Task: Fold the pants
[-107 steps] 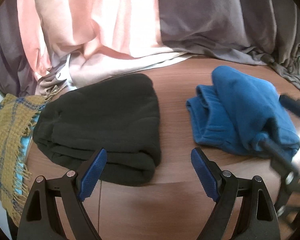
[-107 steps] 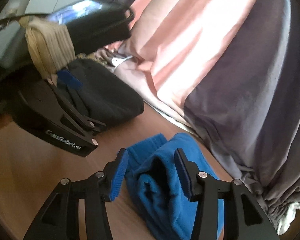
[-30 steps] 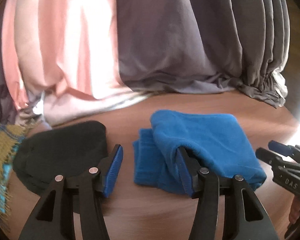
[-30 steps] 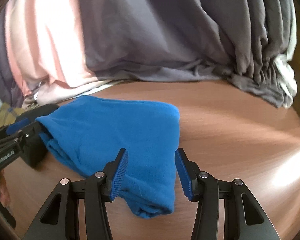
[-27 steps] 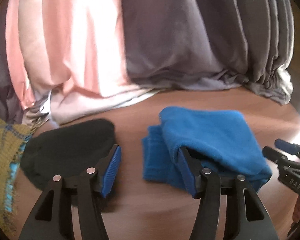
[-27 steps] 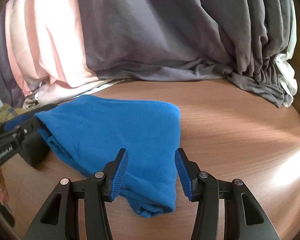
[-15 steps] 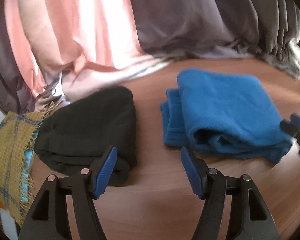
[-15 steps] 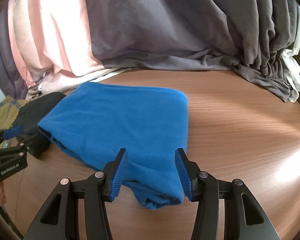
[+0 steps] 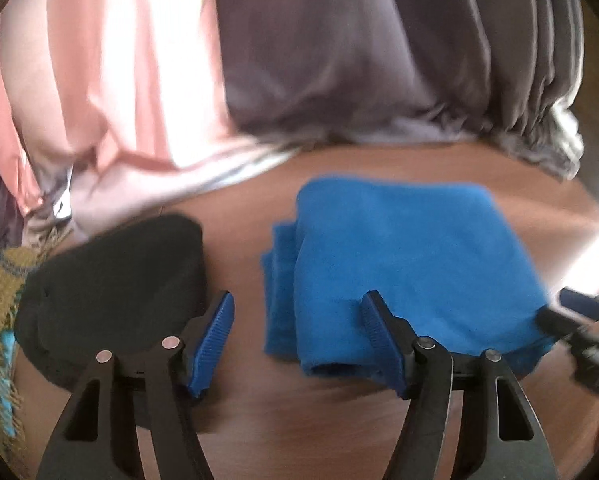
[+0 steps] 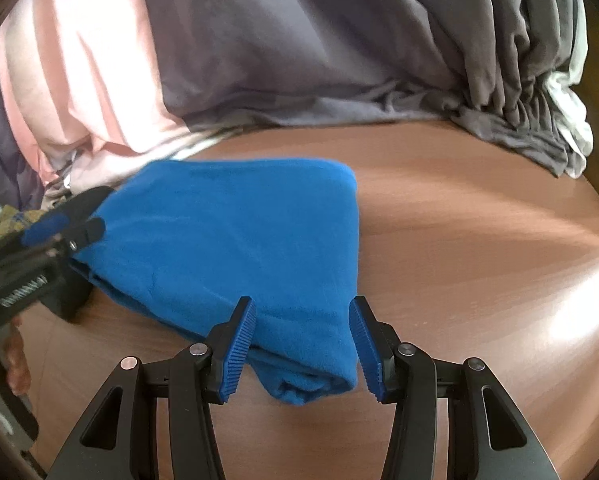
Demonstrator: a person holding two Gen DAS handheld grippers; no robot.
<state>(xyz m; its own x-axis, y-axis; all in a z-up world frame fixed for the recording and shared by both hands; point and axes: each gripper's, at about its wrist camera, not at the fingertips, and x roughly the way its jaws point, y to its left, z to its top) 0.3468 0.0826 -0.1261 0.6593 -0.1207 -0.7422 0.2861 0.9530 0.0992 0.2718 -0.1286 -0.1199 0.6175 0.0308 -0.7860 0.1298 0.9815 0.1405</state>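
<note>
Wooden table [image 10: 479, 240] bears folded blue pants [image 10: 239, 240], a black garment [image 9: 111, 280] (folded too).

Brown wooden table [image 10: 479, 240]; grey-pink curtain [image 10: 299, 40] behind; sun glare right.

A home: pink and grey curtains [image 10: 259, 60] fill the frame's top, behind a wooden table [image 10: 479, 240] of folded clothes [image 9: 115, 280].

left hand-held gripper [image 9: 297, 342] jaws apart, right hand-held gripper [image 10: 302, 350] jaws parted
</note>
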